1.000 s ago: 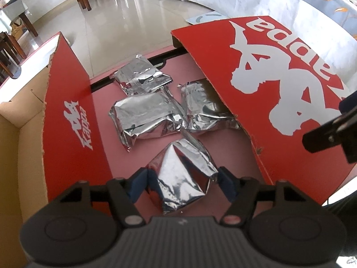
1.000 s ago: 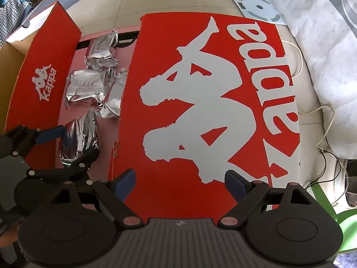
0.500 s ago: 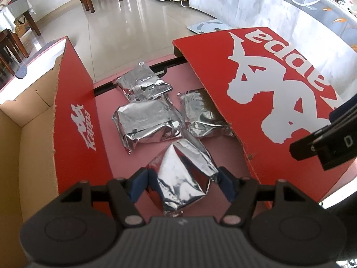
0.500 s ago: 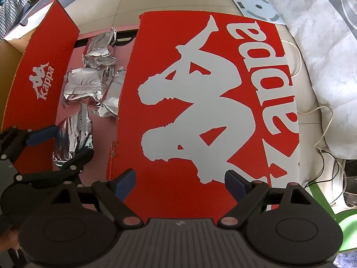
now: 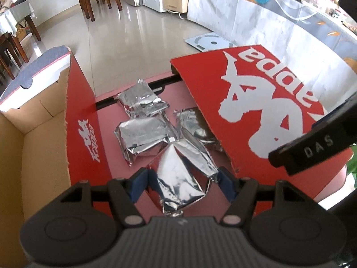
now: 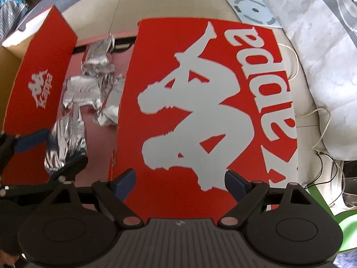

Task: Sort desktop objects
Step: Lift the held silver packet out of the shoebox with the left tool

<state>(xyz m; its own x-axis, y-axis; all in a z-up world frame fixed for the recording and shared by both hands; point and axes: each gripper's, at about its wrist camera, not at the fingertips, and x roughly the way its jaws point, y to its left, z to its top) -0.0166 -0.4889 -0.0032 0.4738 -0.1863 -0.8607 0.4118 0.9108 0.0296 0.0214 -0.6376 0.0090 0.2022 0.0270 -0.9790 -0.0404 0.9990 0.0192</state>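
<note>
The left hand-held gripper [image 5: 181, 182] grips a foil packet [image 5: 181, 176] at lower centre; the right hand-held gripper [image 6: 179, 184] gapes empty over the red lid [image 6: 207, 102].

The left gripper [image 5: 181, 184] clamps a crumpled foil packet [image 5: 181, 176] above the pink surface [image 5: 107, 108], three more foil packets [image 5: 142, 135] lying just beyond, between red box [image 5: 81, 122] and red lid [image 5: 256, 116].
</note>
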